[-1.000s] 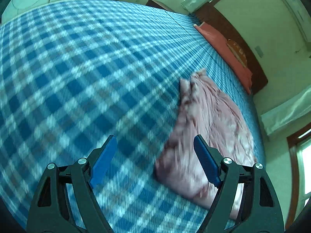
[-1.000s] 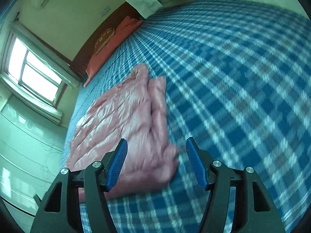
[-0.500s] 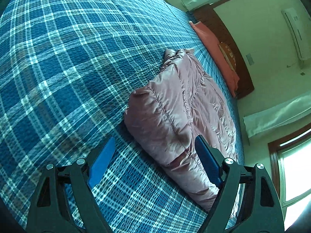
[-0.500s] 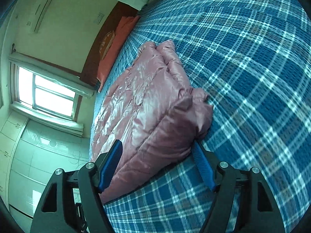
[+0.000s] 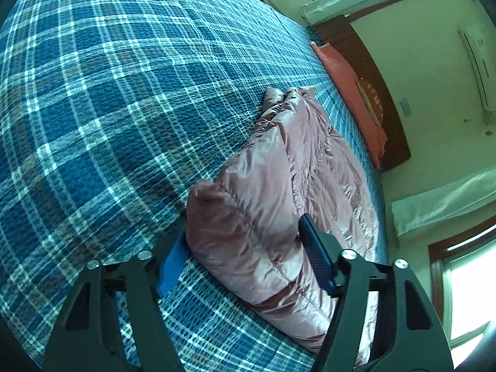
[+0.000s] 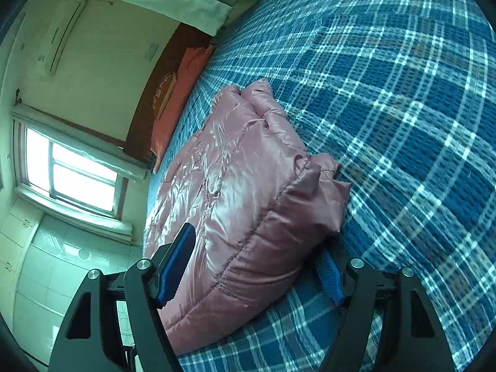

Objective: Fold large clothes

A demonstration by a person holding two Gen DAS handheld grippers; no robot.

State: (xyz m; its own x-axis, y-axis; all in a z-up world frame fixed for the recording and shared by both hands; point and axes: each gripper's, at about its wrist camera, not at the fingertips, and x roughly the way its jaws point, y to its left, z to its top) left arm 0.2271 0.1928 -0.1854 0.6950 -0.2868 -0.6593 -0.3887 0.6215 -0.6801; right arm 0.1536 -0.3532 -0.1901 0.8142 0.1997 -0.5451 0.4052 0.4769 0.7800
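**Both grippers straddle the near end of the pink jacket**

A pink quilted jacket (image 5: 310, 167) lies folded lengthwise on the blue plaid bed (image 5: 108, 93), stretching toward the far orange pillow (image 5: 350, 83). The left gripper (image 5: 245, 259) has its jaws apart around the jacket's puffy near corner. The right gripper (image 6: 257, 263) likewise has its jaws apart, one on each side of the near edge, not clamped.

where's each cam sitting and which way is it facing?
Left wrist: on the left gripper, low over the bed, looking along the pink jacket toward the headboard; only its own fingers show.
Right wrist: on the right gripper, same direction, window at left; only its own fingers show.
Shared: jacket, bed, headboard.
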